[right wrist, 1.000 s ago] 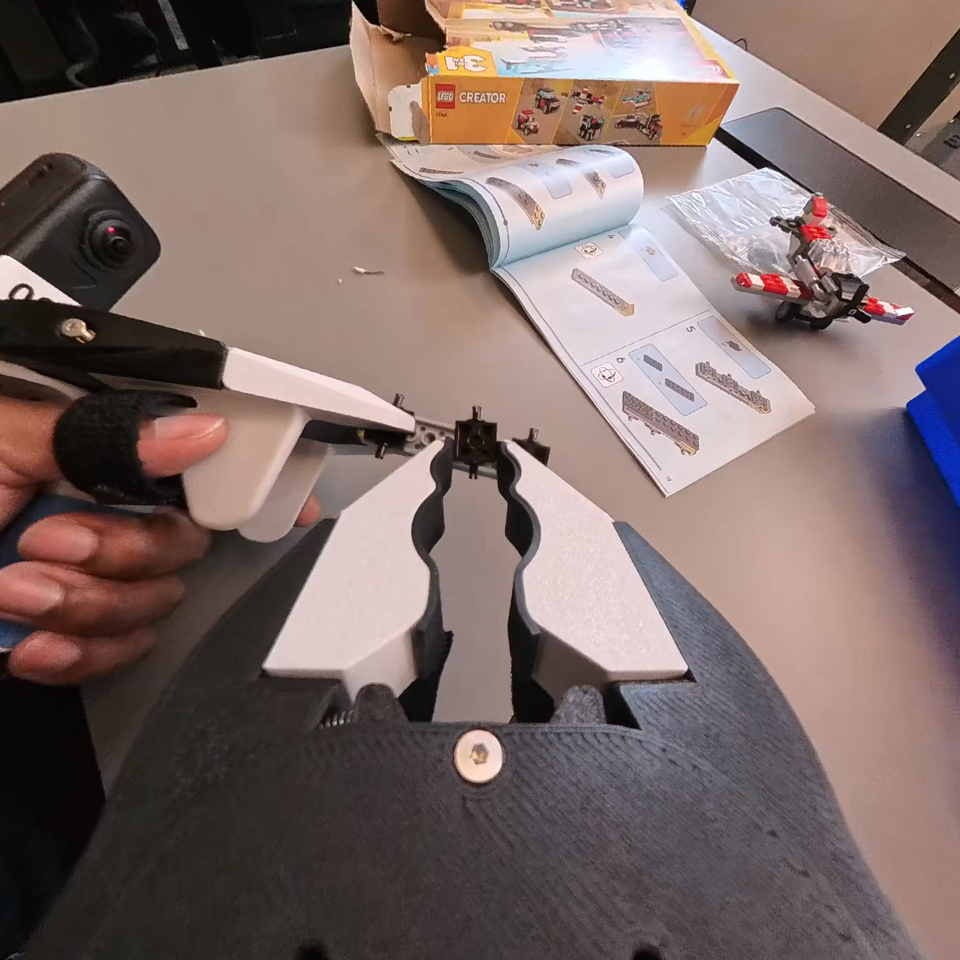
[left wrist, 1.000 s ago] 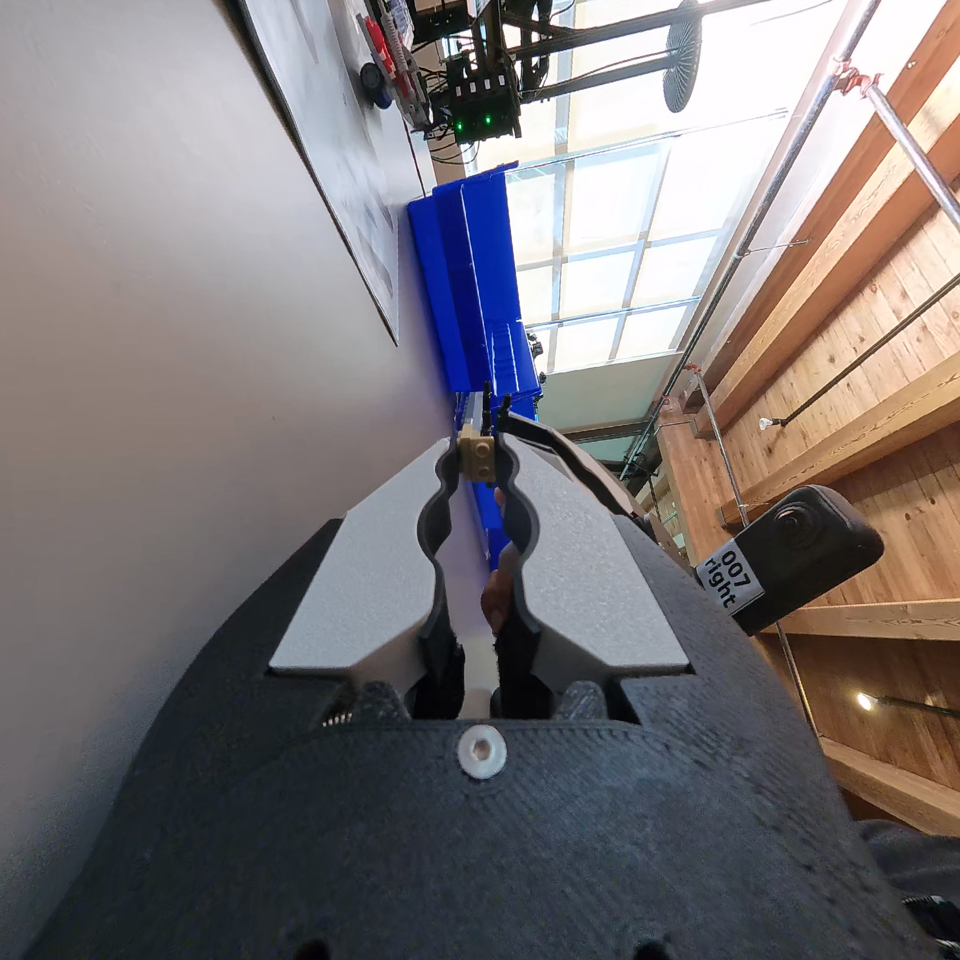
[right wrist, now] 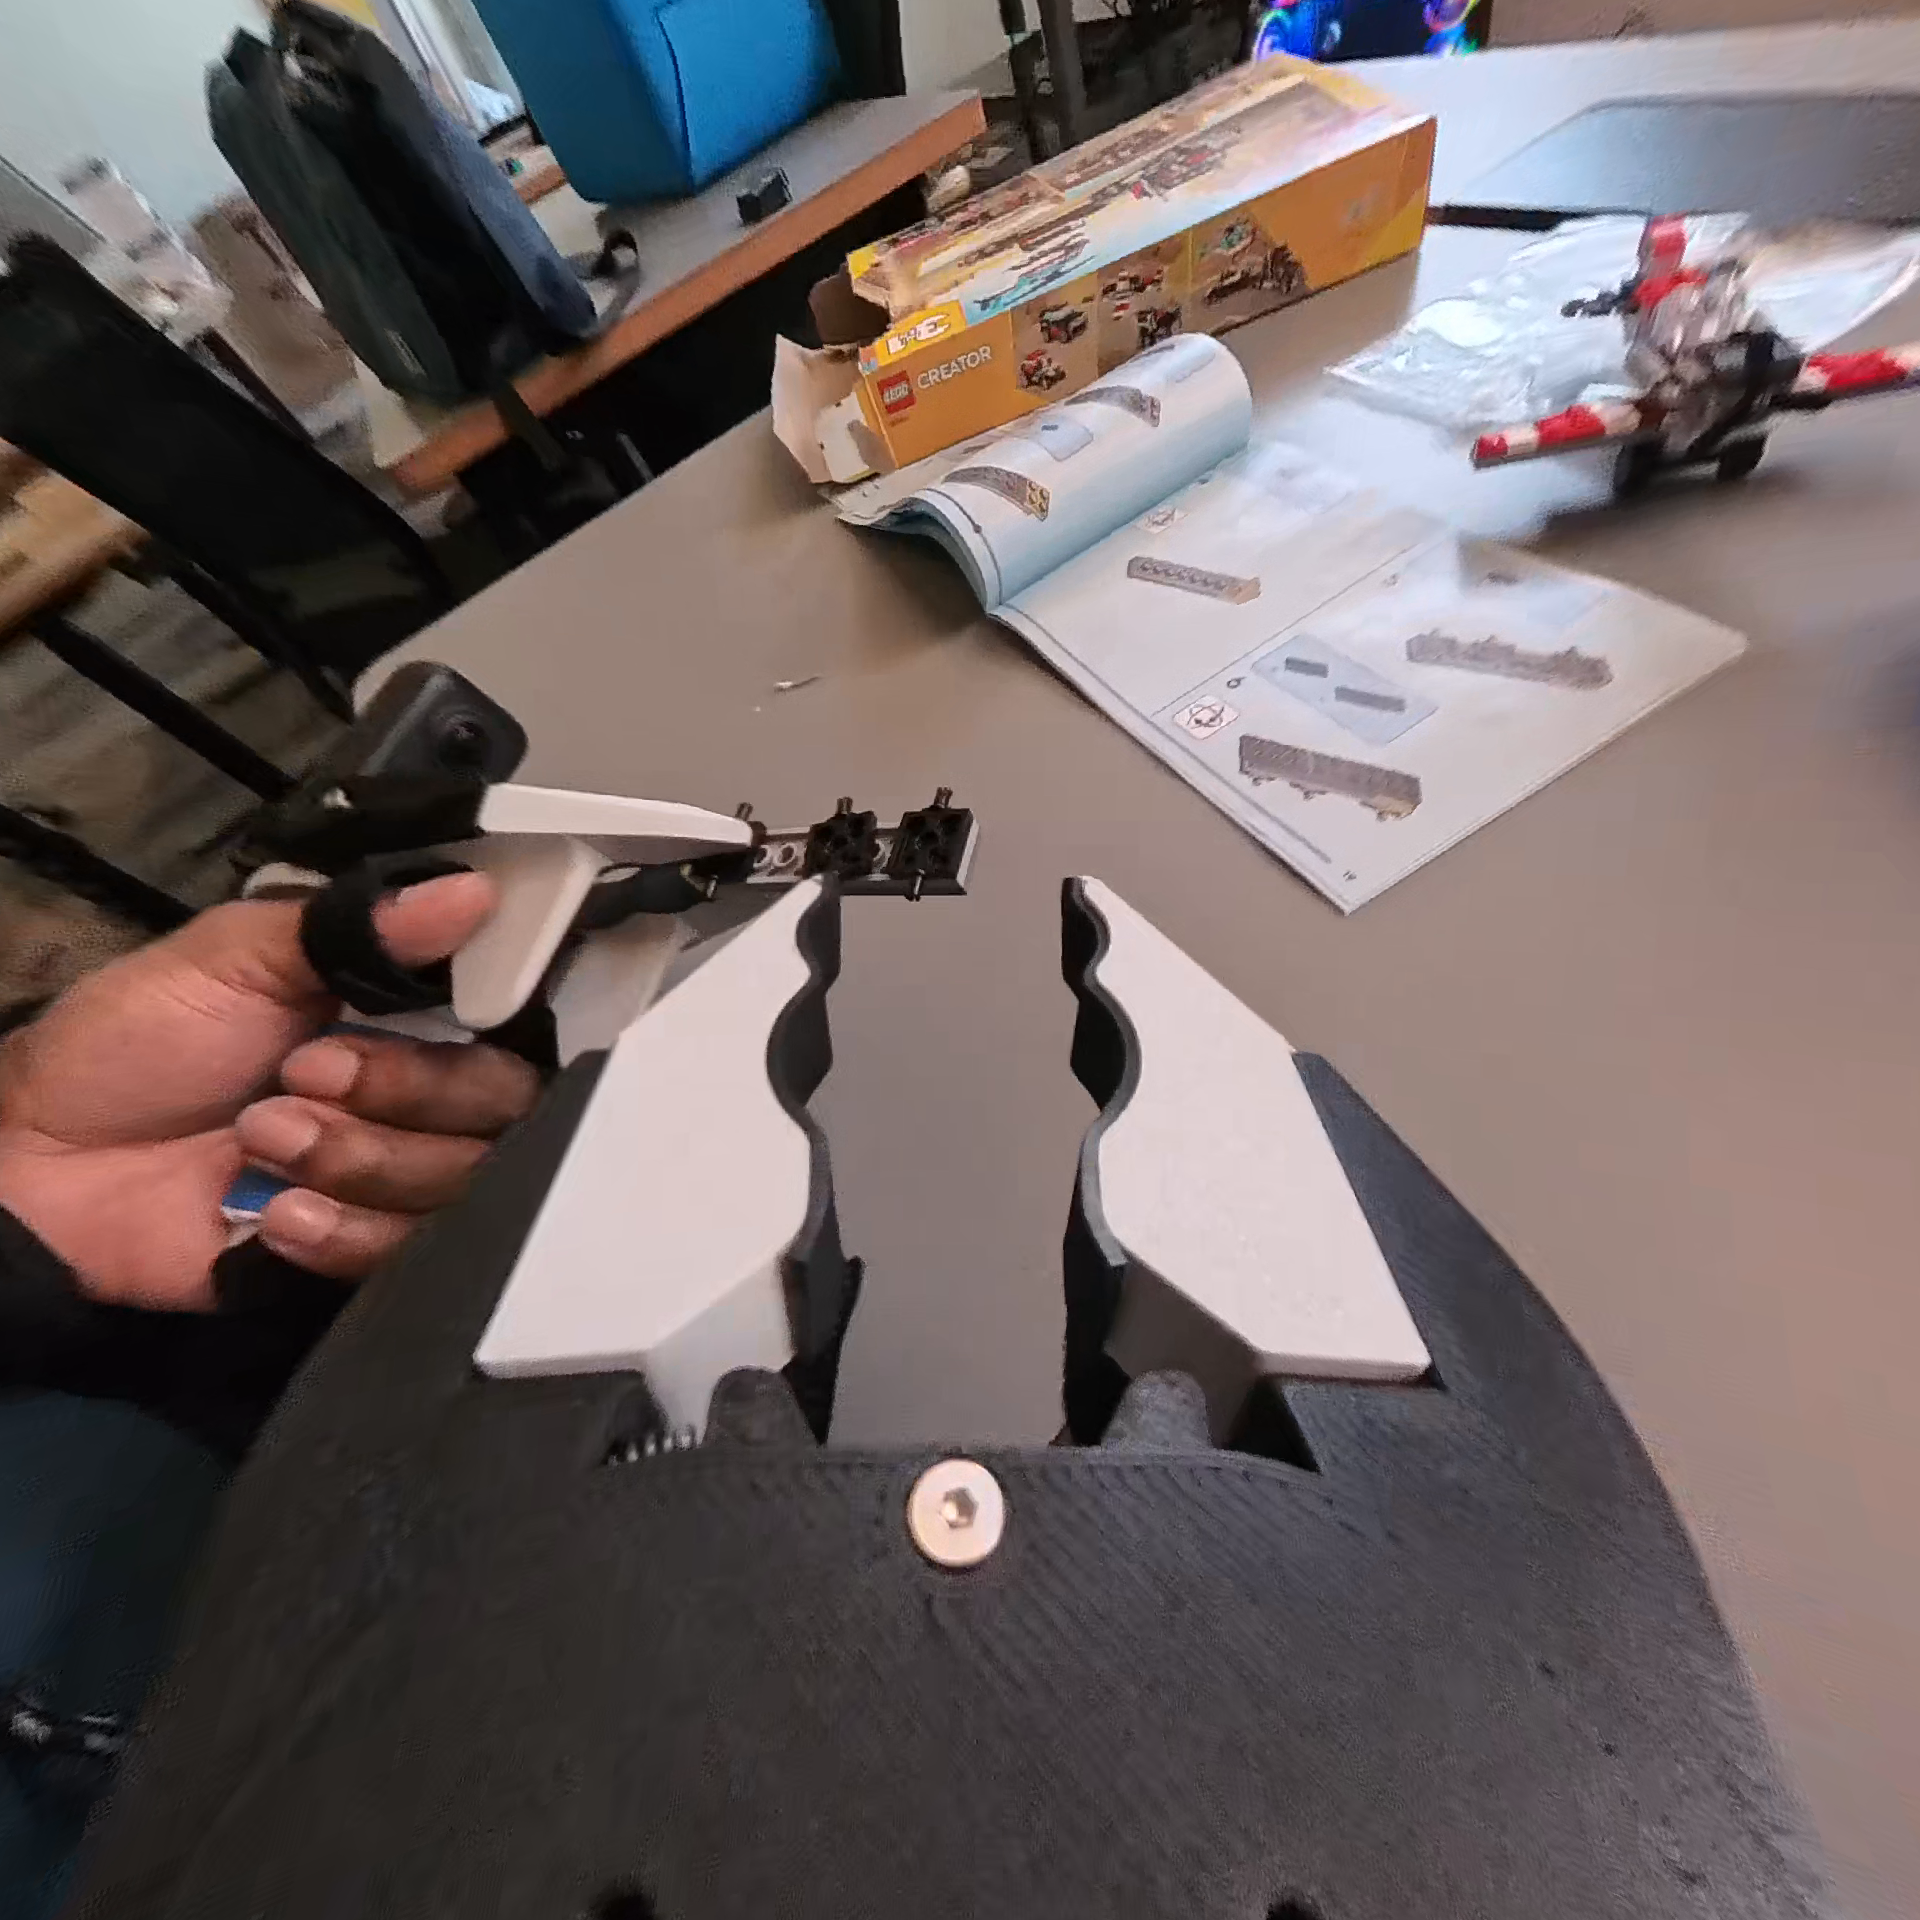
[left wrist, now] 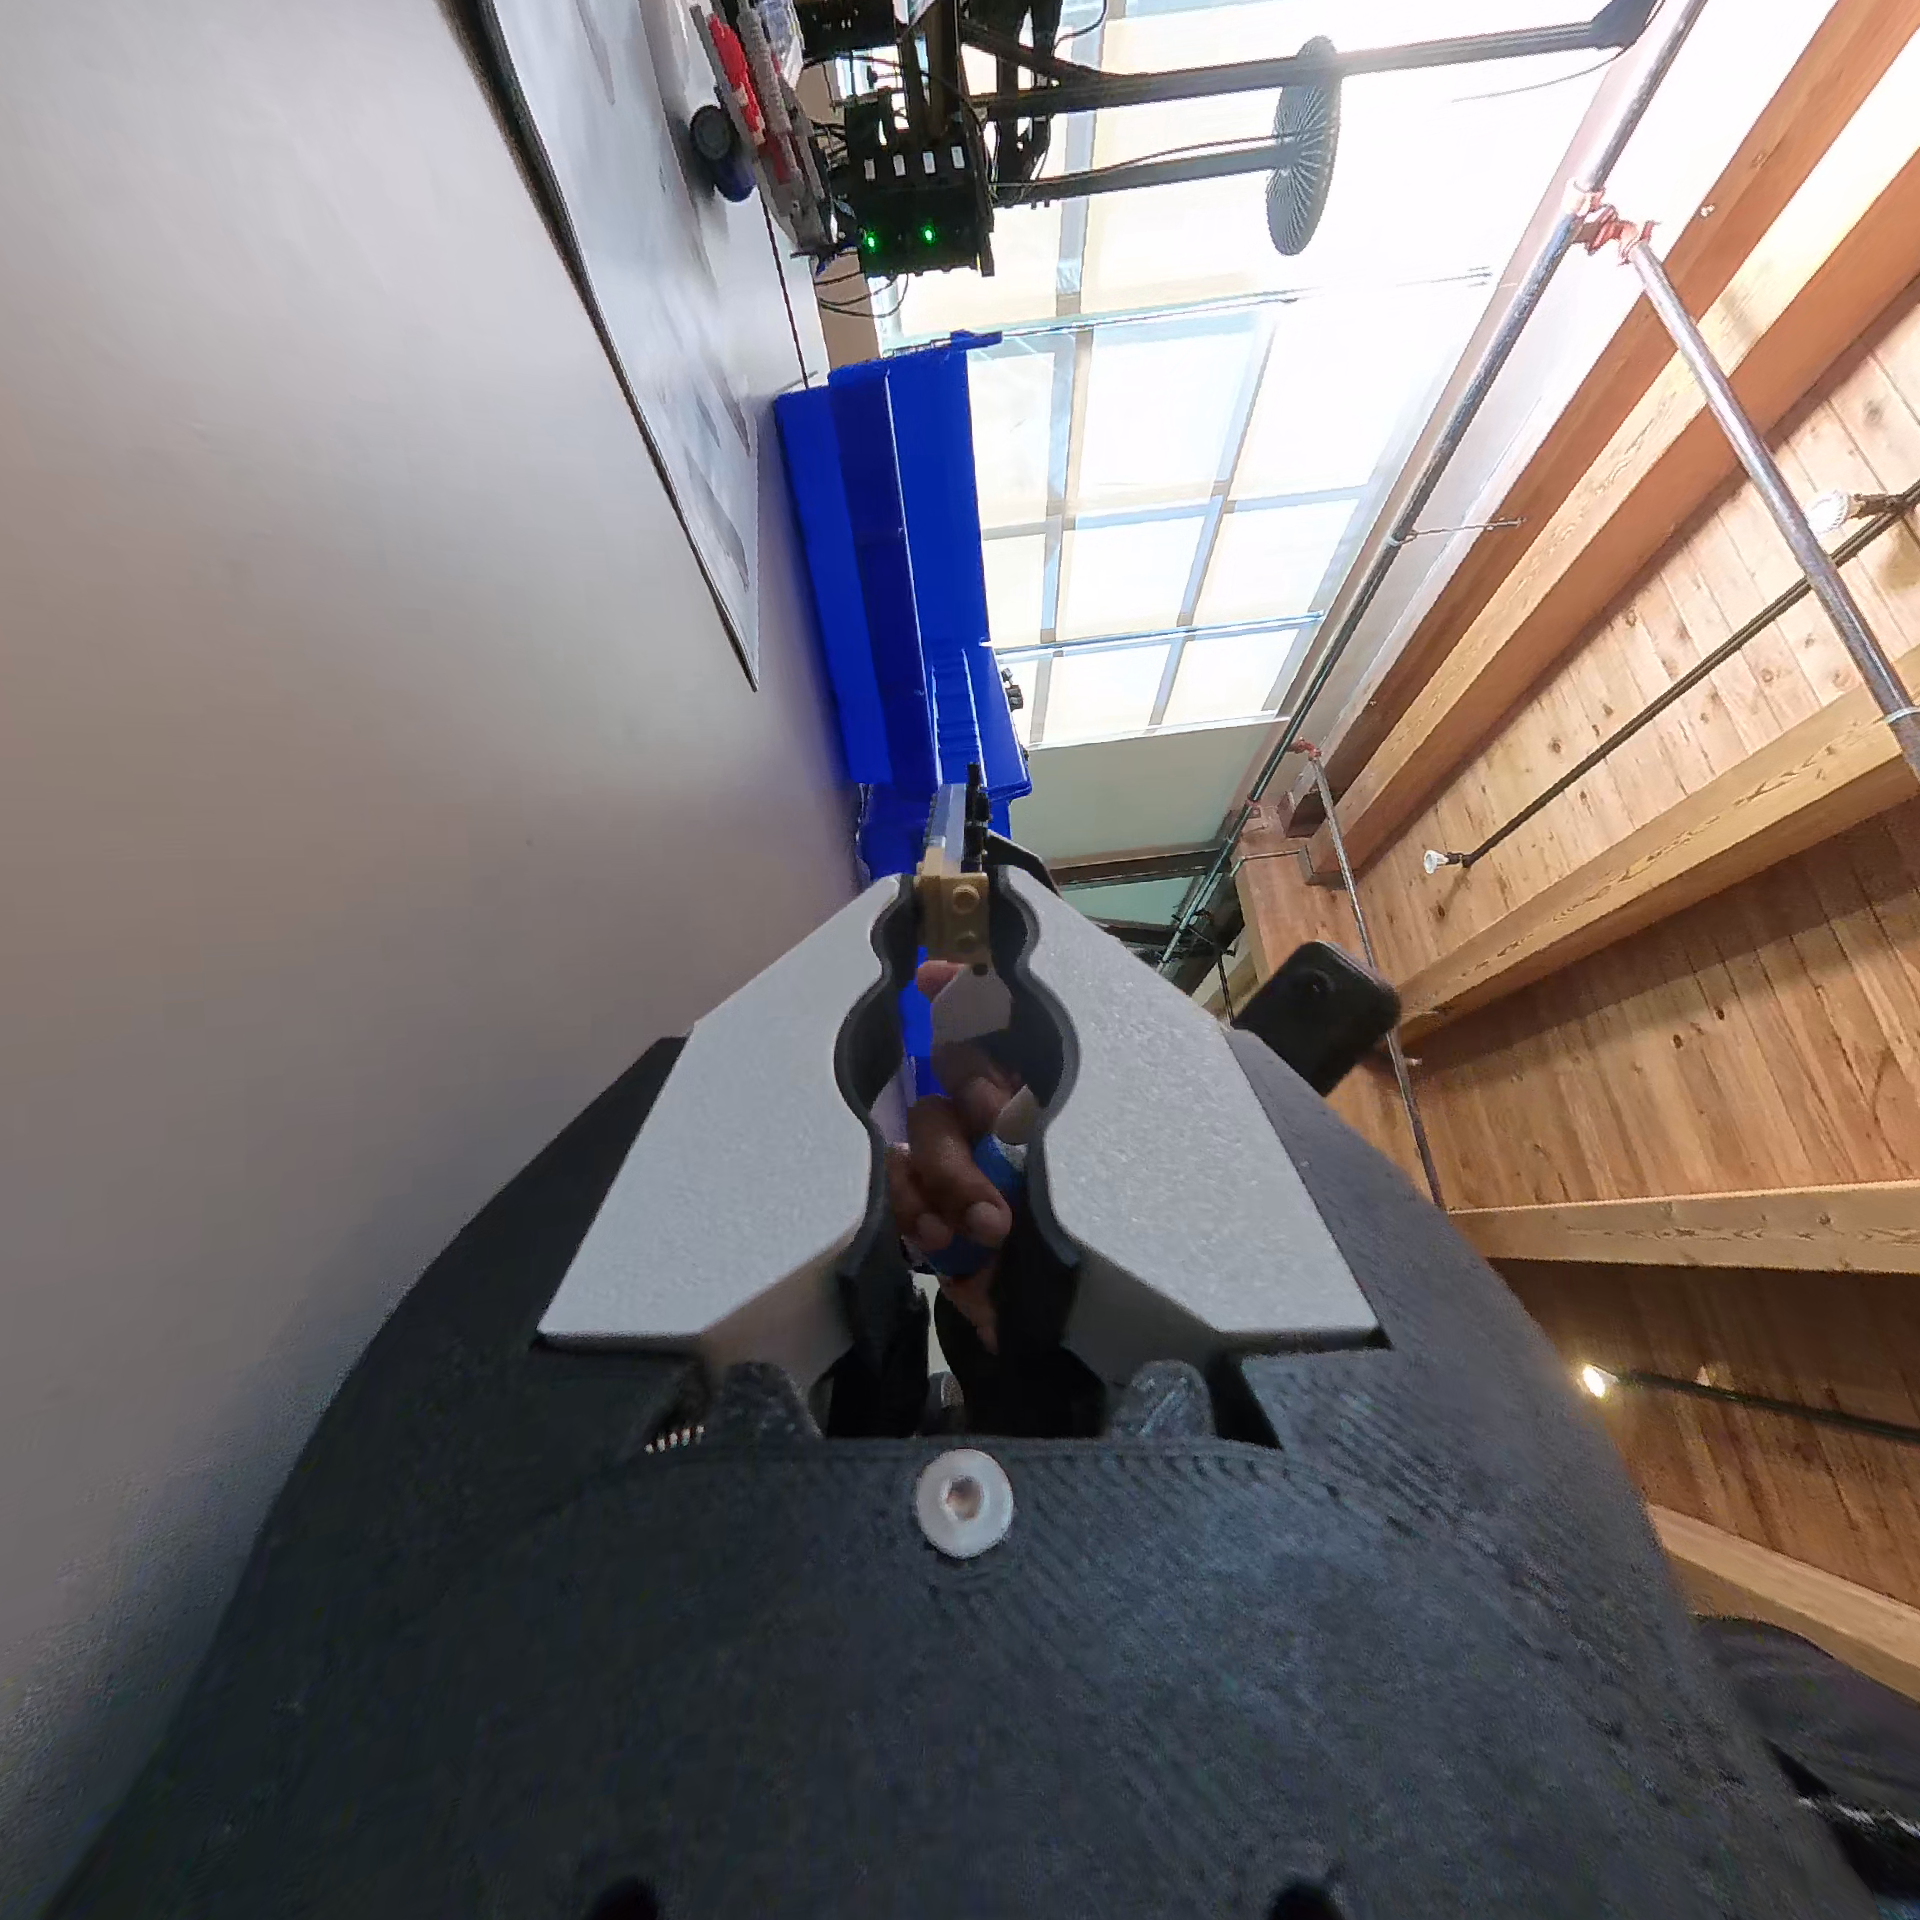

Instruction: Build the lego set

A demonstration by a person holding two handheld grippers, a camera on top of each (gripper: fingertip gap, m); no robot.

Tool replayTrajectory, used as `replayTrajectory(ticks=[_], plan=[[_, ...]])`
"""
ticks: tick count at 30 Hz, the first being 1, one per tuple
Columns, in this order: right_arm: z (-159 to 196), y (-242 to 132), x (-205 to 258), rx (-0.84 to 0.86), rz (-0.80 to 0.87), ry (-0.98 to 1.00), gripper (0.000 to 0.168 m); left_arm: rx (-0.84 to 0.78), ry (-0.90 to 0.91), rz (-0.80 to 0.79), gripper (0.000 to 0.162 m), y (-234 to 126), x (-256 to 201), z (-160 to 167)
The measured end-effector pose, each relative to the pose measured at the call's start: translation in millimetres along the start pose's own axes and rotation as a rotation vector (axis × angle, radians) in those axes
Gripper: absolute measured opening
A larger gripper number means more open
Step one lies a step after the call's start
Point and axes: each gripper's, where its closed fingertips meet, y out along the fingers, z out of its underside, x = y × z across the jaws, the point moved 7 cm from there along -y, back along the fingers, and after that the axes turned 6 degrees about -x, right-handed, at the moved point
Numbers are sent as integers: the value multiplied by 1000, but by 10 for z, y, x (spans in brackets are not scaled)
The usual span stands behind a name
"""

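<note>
Both grippers report as follows. My left gripper (right wrist: pixel 727 857) pinches one end of the grey lego plate (right wrist: pixel 868 854), held above the table (right wrist: pixel 935 644). My right gripper (right wrist: pixel 940 904) is spread and empty, just beside the plate.

The left gripper (right wrist: pixel 743 854) is clamped on the end of a lego strip (right wrist: pixel 883 847), gripped by a hand (right wrist: pixel 208 1091). Just beside the strip, the right gripper (right wrist: pixel 945 904) hangs with its jaws spread and seemingly empty.
</note>
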Motion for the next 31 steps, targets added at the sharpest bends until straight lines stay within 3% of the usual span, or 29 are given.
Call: replayTrajectory(ticks=[11, 31], plan=[[88, -22, -110, 13, -45, 176, 52, 29, -5, 22, 12, 28, 4, 25], [139, -4, -96, -37, -108, 412, 53, 47, 3, 46, 12, 48, -19, 17]])
